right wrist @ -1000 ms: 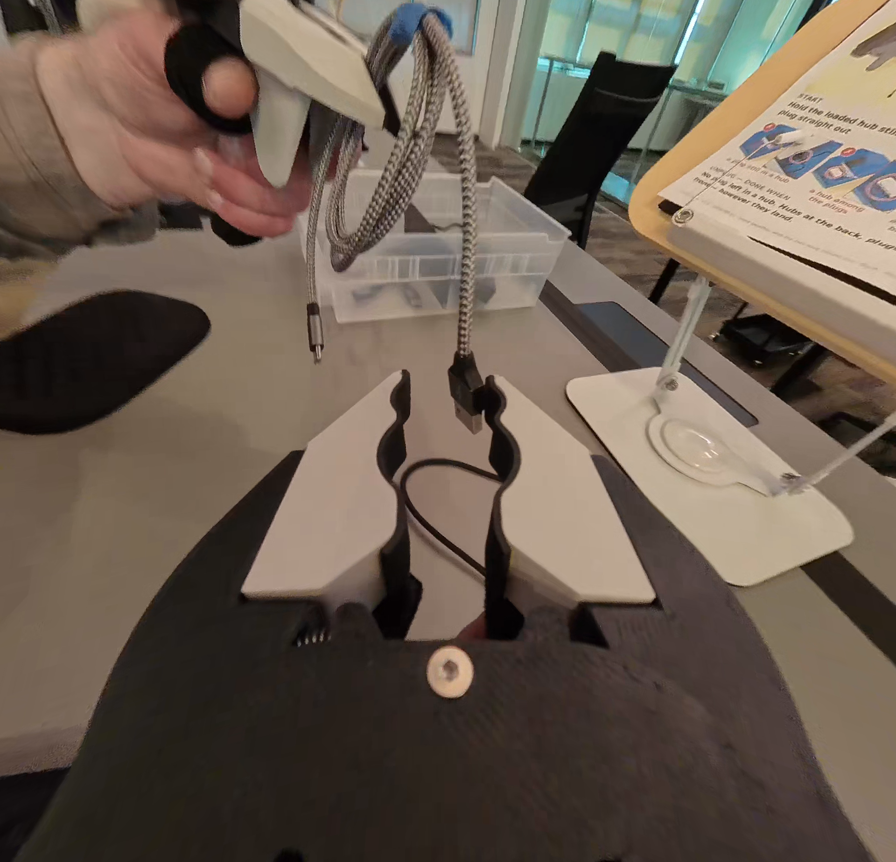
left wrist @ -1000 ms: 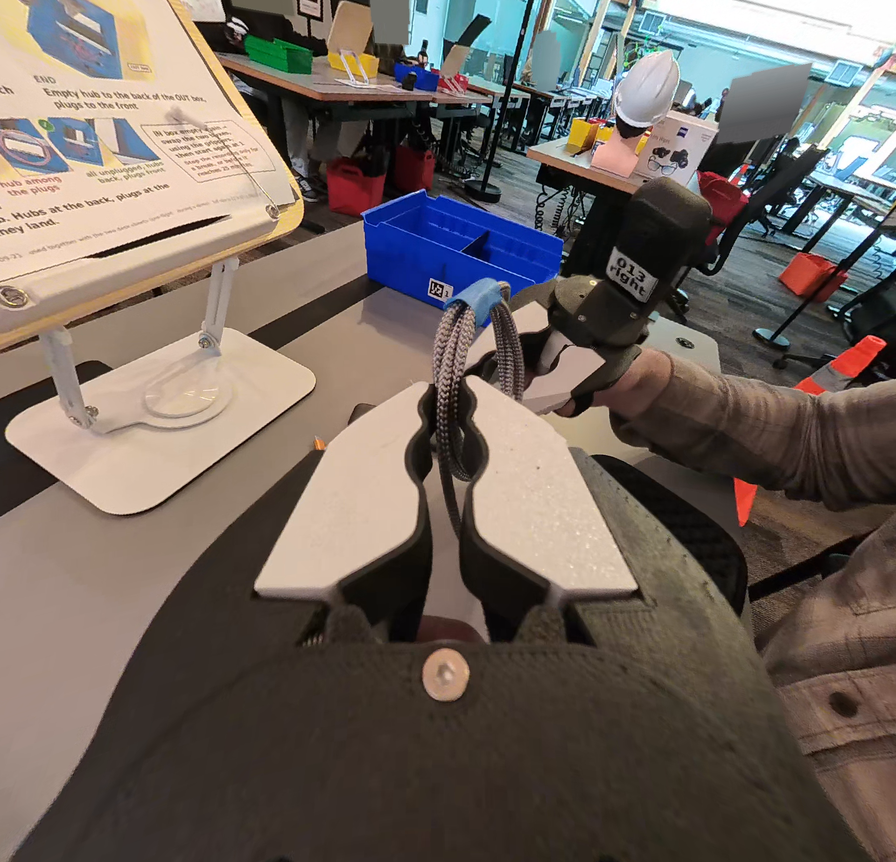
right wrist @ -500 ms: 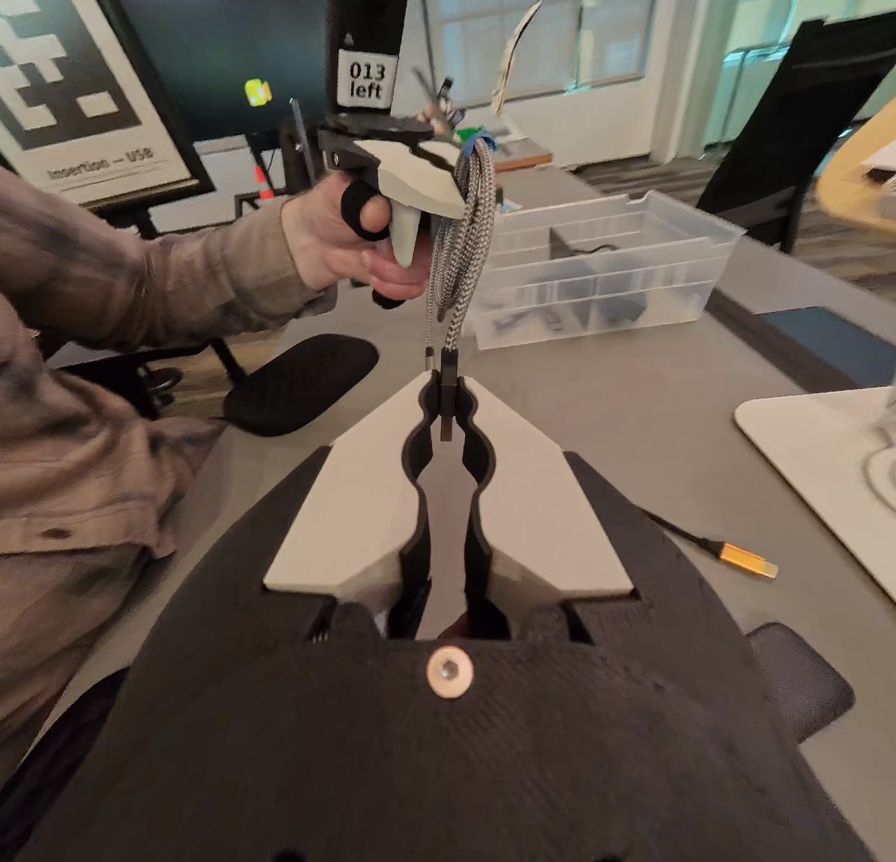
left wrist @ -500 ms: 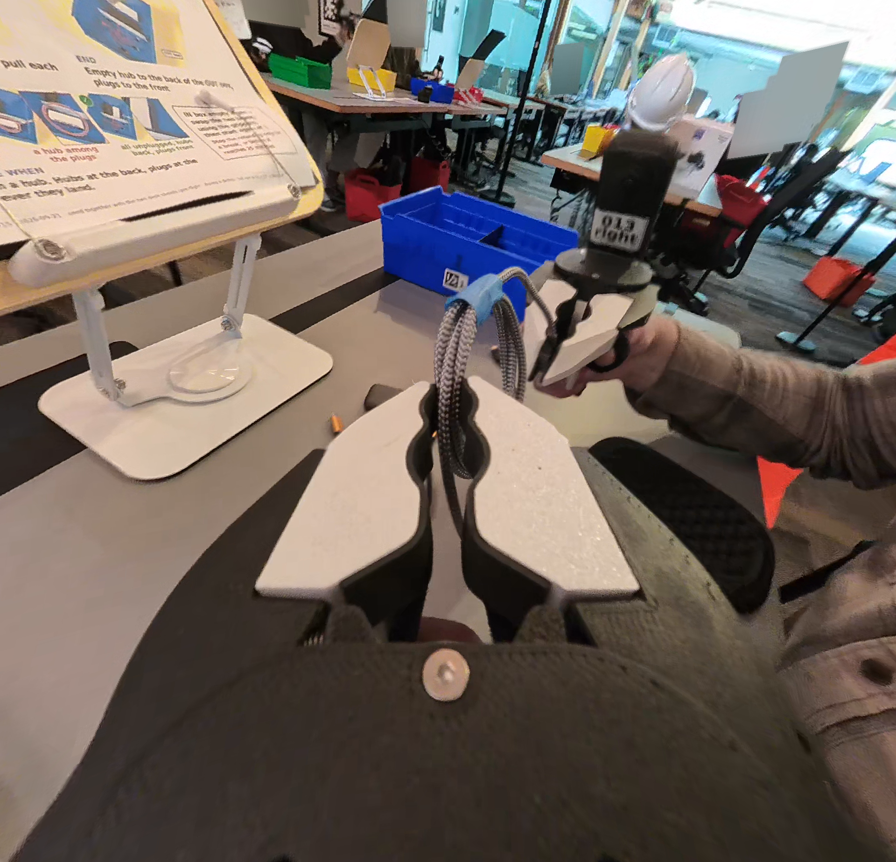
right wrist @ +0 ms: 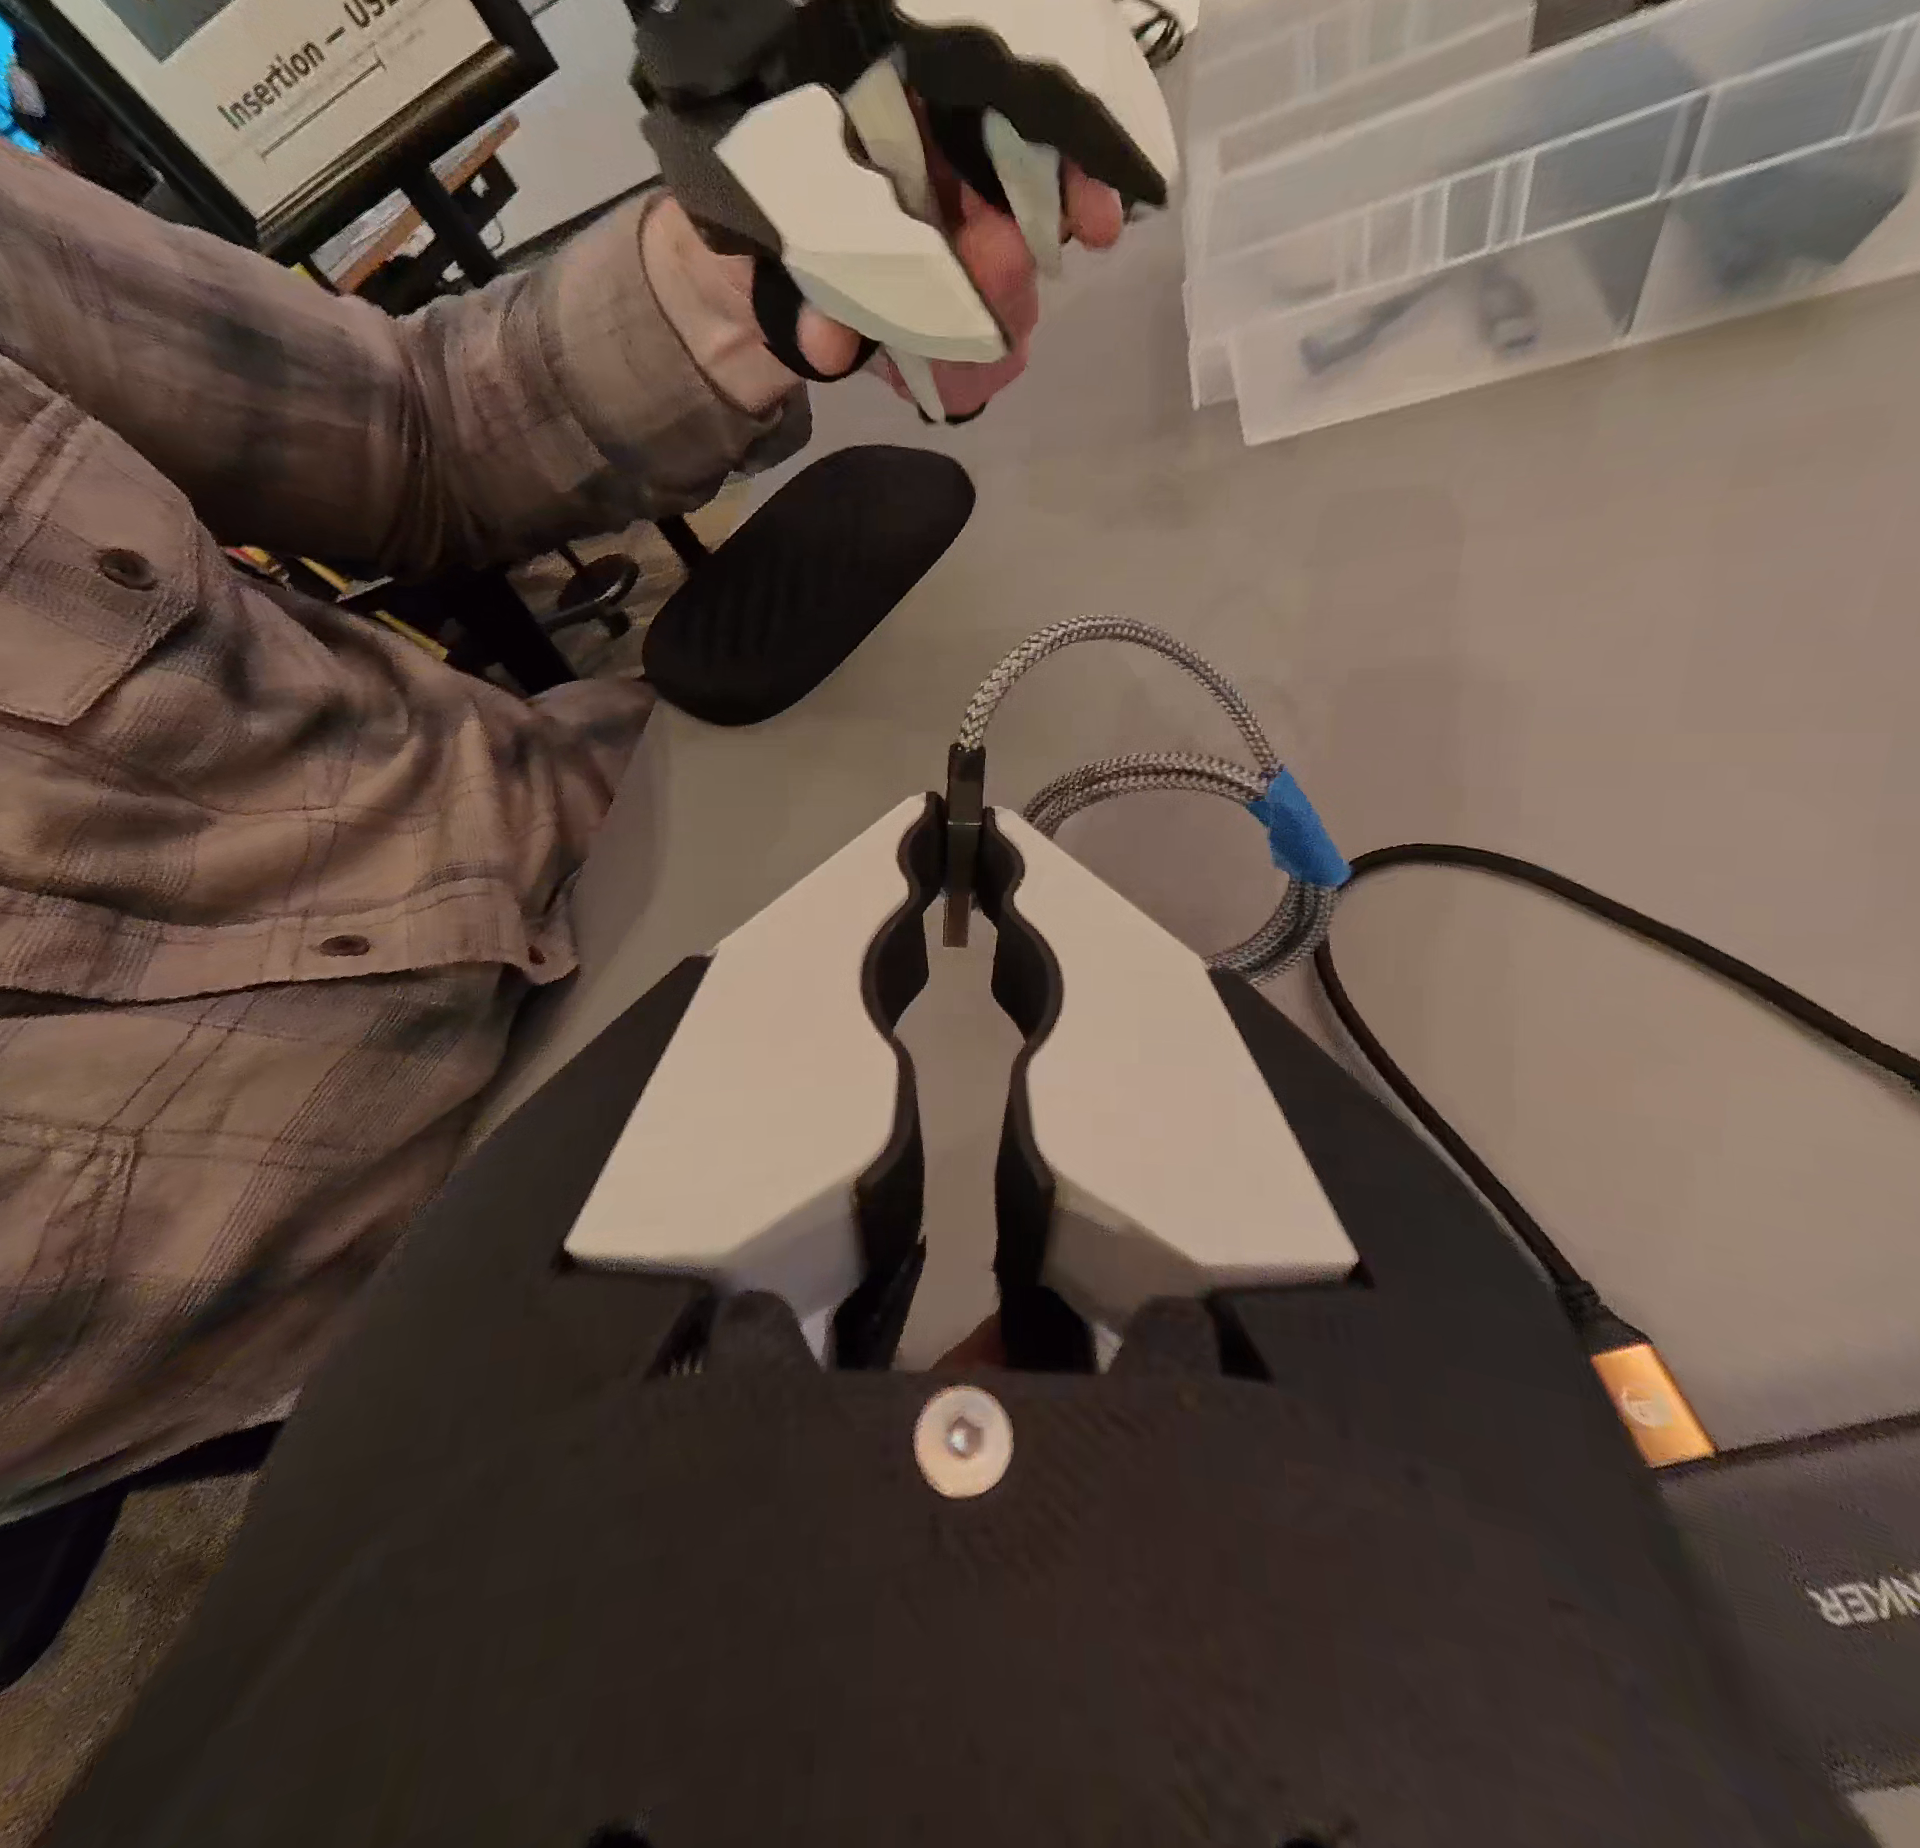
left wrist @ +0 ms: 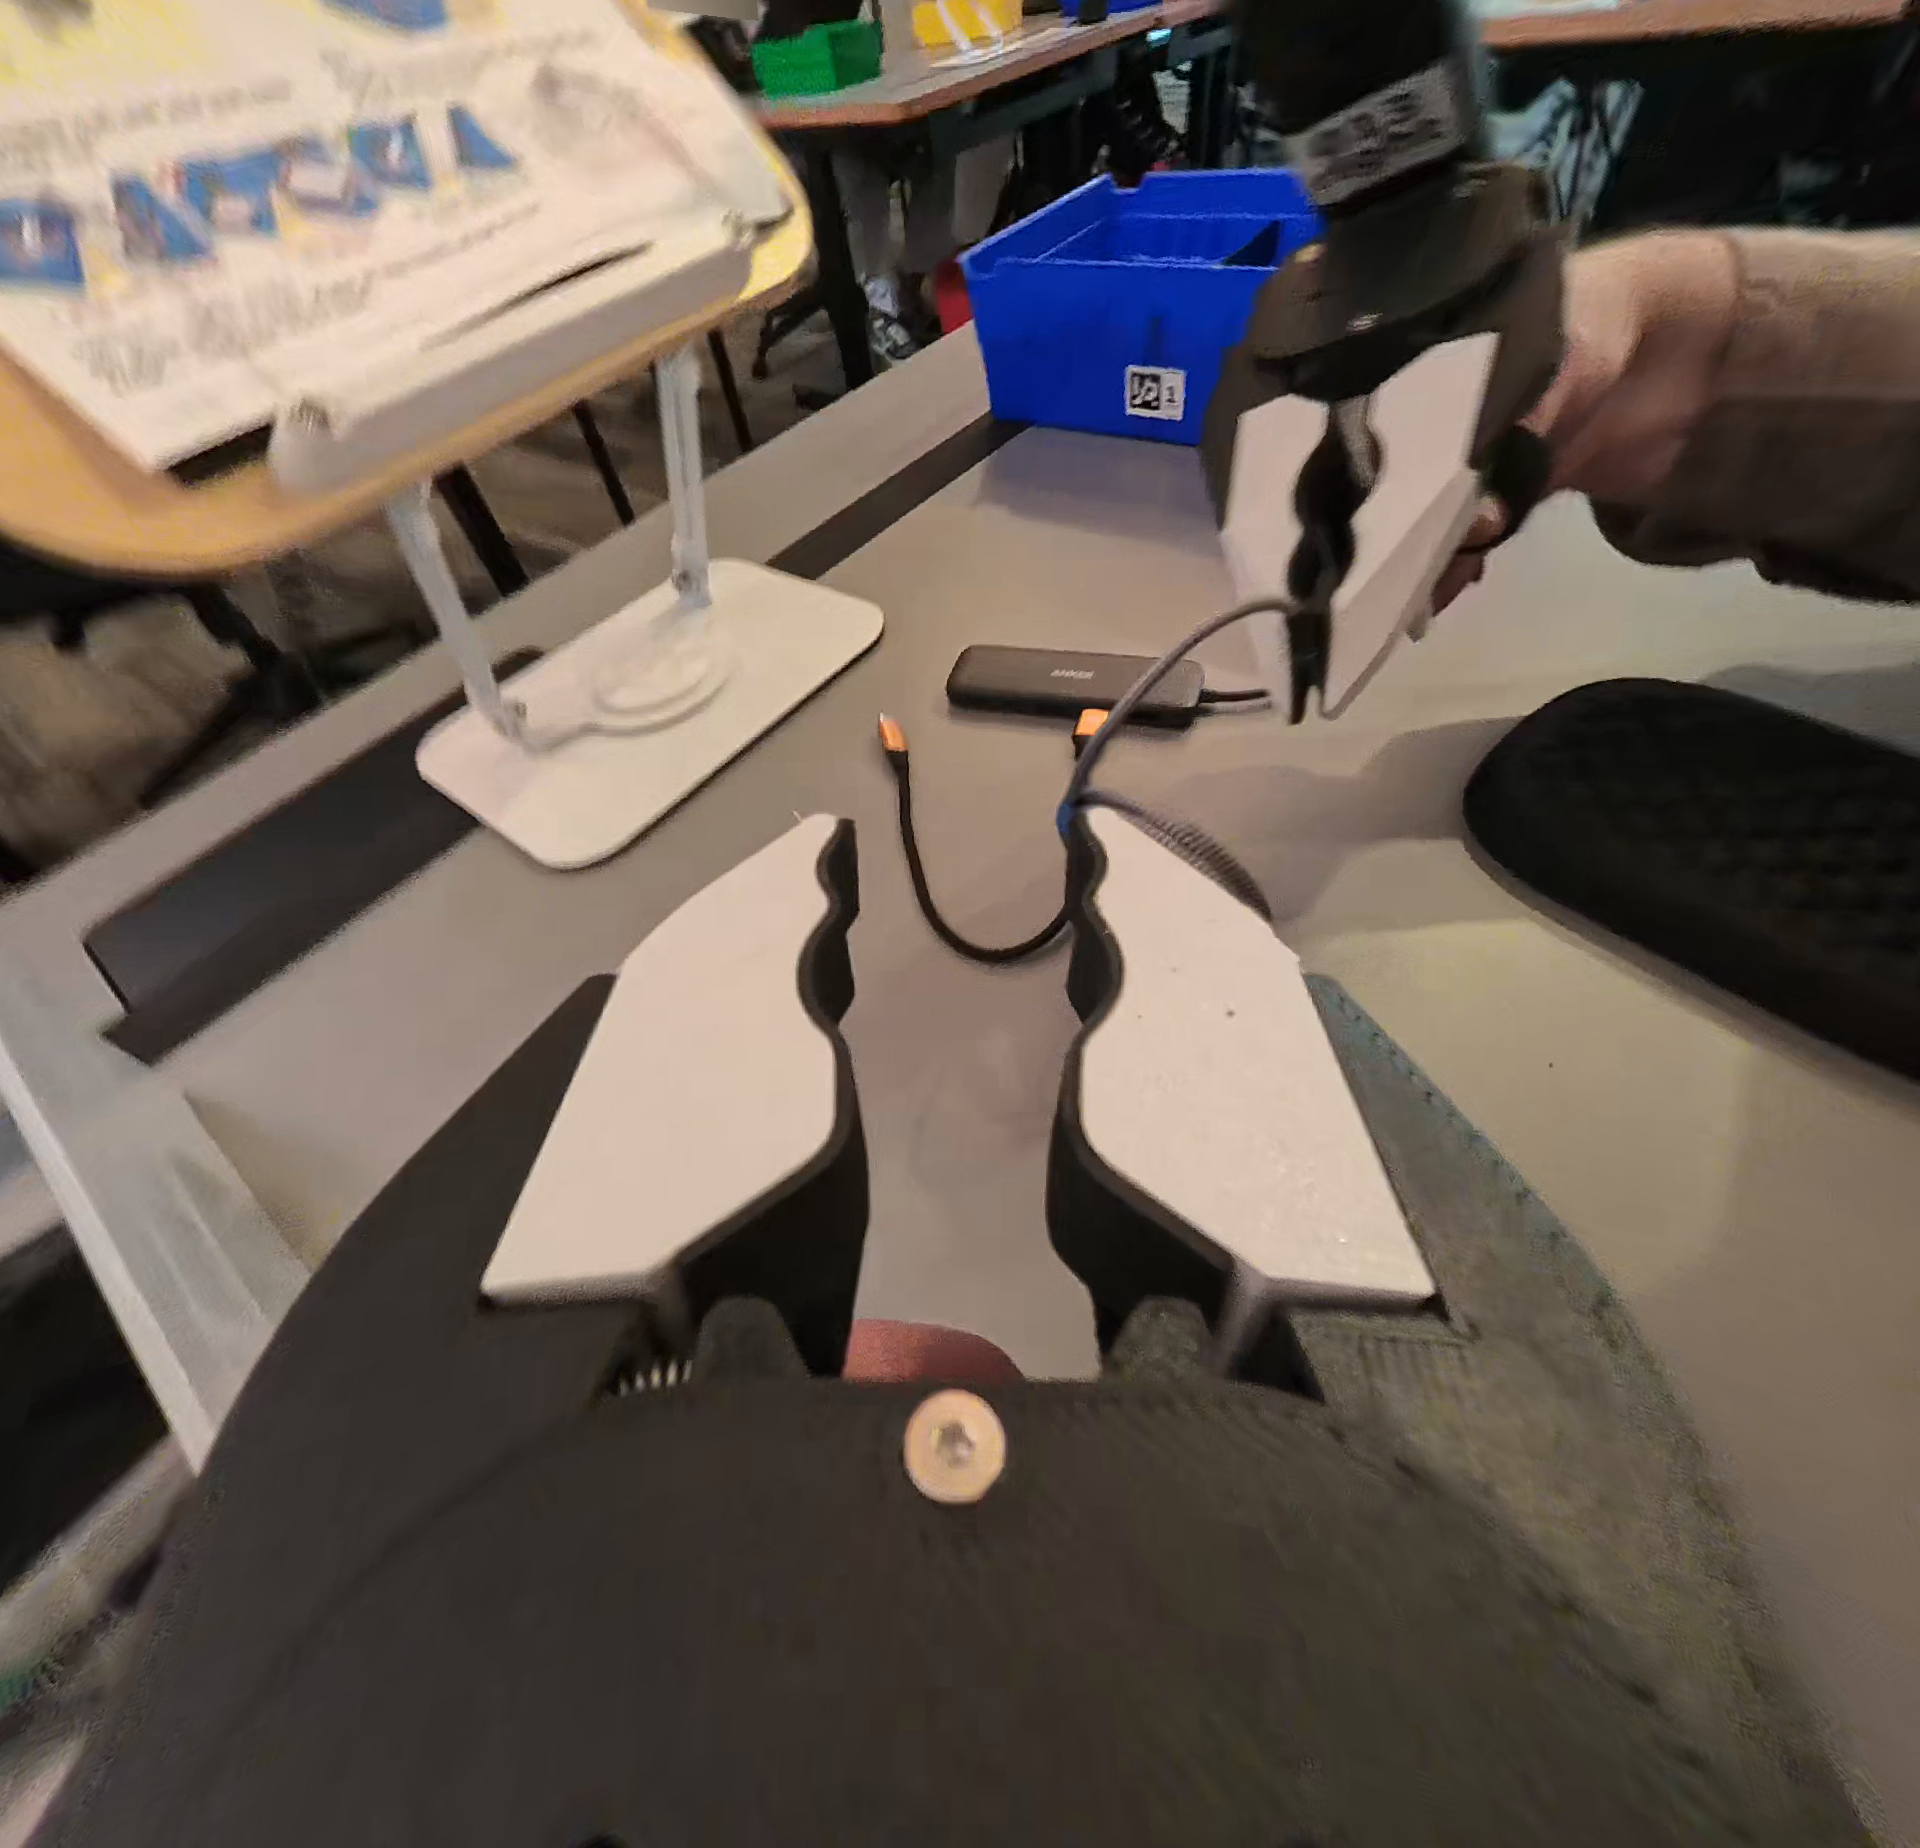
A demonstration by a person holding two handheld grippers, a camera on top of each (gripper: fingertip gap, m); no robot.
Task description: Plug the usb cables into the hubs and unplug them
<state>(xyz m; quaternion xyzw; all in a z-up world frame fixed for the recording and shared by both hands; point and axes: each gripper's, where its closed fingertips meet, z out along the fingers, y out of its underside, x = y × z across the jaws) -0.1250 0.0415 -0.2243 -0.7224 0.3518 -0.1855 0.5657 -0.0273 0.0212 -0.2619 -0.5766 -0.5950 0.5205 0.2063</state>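
Note:
My right gripper point(right wrist: 961, 853) is shut on the black plug point(right wrist: 961, 811) of a grey braided USB cable point(right wrist: 1132, 759). The cable is bundled with blue tape point(right wrist: 1299, 842) and its coil rests on the grey table. In the left wrist view the right gripper point(left wrist: 1311, 655) hangs just above the black hub point(left wrist: 1070, 674). The braided cable point(left wrist: 1195, 848) runs beside my right fingertip. My left gripper point(left wrist: 961, 842) is open and empty above the table. It also shows in the right wrist view point(right wrist: 966, 157). A black cable point(left wrist: 971, 931) has one orange plug point(left wrist: 1089, 726) at the hub and the other point(left wrist: 891, 733) lying loose.
A blue bin point(left wrist: 1132, 312) stands at the table's far edge. A clear bin point(right wrist: 1558, 188) stands on the other side. An instruction board on a white stand point(left wrist: 644, 718) is at left. A black chair seat point(left wrist: 1704, 842) is at the table's right edge. The gap from one gripper's tips to the other's is roughly 11 cm.
My left gripper opened, let go of the braided cable bundle and tipped down towards the table. My right gripper kept the plug and moved down to the hub. The bundle dropped to the table.

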